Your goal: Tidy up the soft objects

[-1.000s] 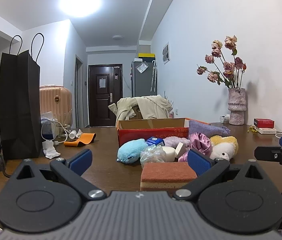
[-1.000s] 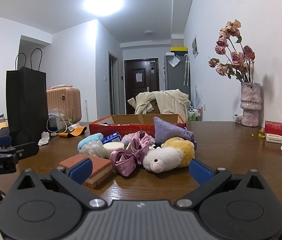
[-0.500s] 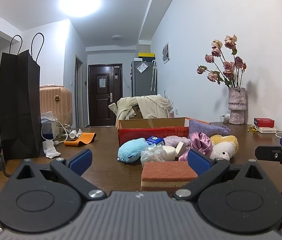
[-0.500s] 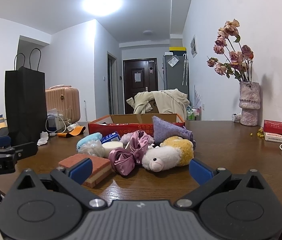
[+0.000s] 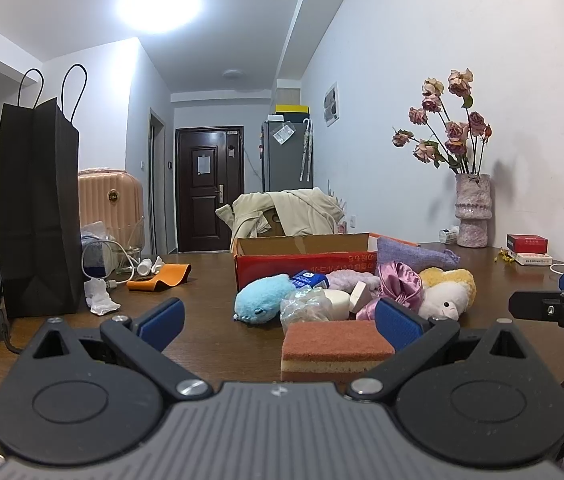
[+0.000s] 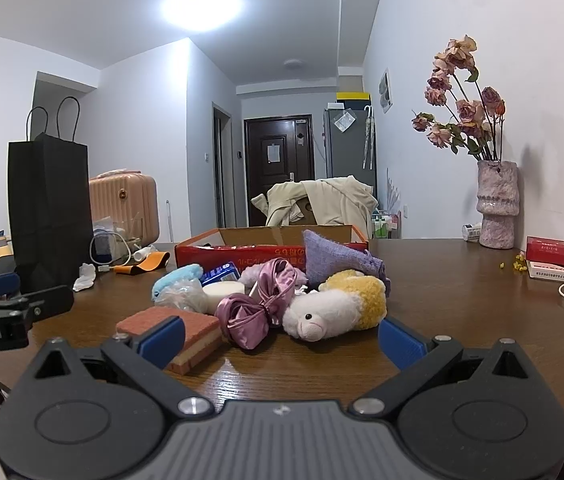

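Both grippers hang wide apart and empty before a heap of soft things on the wooden table (image 6: 462, 280).

Nearest the left gripper (image 5: 278, 316) lies the red-topped sponge (image 5: 336, 350), just in front of the pile; it should be light and springy, best pinched across its short sides. The right gripper (image 6: 280, 334) faces the white-and-yellow plush (image 6: 336, 310), which touches the satin scrunchie (image 6: 260, 306): the plush looks squashy, so take its body; the satin is likely slippery, so pinch at its knot. Behind the sponge sit the blue plush (image 5: 264, 298) and crinkly plastic bag (image 5: 308, 306). Farthest, behind the pile, stands the red cardboard box (image 5: 302, 258), probably their destination.
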### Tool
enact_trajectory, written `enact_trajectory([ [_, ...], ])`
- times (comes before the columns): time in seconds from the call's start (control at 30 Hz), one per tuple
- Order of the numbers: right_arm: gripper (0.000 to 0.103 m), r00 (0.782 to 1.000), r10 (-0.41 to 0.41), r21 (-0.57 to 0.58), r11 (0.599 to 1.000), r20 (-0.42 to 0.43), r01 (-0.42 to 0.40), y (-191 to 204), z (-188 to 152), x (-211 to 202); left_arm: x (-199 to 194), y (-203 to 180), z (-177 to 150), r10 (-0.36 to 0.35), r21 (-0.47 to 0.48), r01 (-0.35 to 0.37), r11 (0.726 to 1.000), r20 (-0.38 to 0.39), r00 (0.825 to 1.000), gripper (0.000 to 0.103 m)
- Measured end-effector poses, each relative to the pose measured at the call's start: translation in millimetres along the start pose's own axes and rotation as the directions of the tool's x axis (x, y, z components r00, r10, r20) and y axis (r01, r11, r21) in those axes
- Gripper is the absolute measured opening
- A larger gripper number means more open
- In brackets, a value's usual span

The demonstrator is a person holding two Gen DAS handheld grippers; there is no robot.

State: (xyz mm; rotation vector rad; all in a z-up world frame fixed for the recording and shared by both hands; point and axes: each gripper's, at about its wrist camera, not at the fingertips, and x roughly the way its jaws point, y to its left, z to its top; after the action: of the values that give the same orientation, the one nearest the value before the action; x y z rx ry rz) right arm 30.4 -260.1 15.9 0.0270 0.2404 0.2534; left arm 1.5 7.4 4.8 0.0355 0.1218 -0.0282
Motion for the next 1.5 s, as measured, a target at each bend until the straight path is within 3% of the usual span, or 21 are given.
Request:
enact_trajectory([
  [1.07, 0.103, 0.999, 0.033, 0.008, 0.999, -0.018, -0.033, 3.6, -3.1, 9.1, 7.6, 3.9, -4.0, -0.010, 0.005, 0.010, 1.000, -0.020, 1.000, 0.103],
  [1.23, 0.094, 0.995, 0.096, 0.006, 0.995, -0.039, -0.095, 13.4, -1.5, 26.8, 27.4, 20.7, -1.5, -0.012, -0.040, 0.009, 0.999, -0.065, 0.998, 0.103],
  [1.37, 0.082, 0.980, 0.173, 0.026, 0.985, -0.093, -0.172, 24.0, 2.3, 49.0, 48.5, 36.7, -0.1, -0.092, -0.113, 0.078, 0.990, -0.123, 0.988, 0.102],
  [1.5, 0.061, 0.952, 0.262, 0.133, 0.961, -0.158, -0.243, 29.3, 7.2, 82.3, 75.1, 50.5, 6.3, -0.183, -0.213, 0.145, 0.966, -0.170, 0.968, 0.086],
])
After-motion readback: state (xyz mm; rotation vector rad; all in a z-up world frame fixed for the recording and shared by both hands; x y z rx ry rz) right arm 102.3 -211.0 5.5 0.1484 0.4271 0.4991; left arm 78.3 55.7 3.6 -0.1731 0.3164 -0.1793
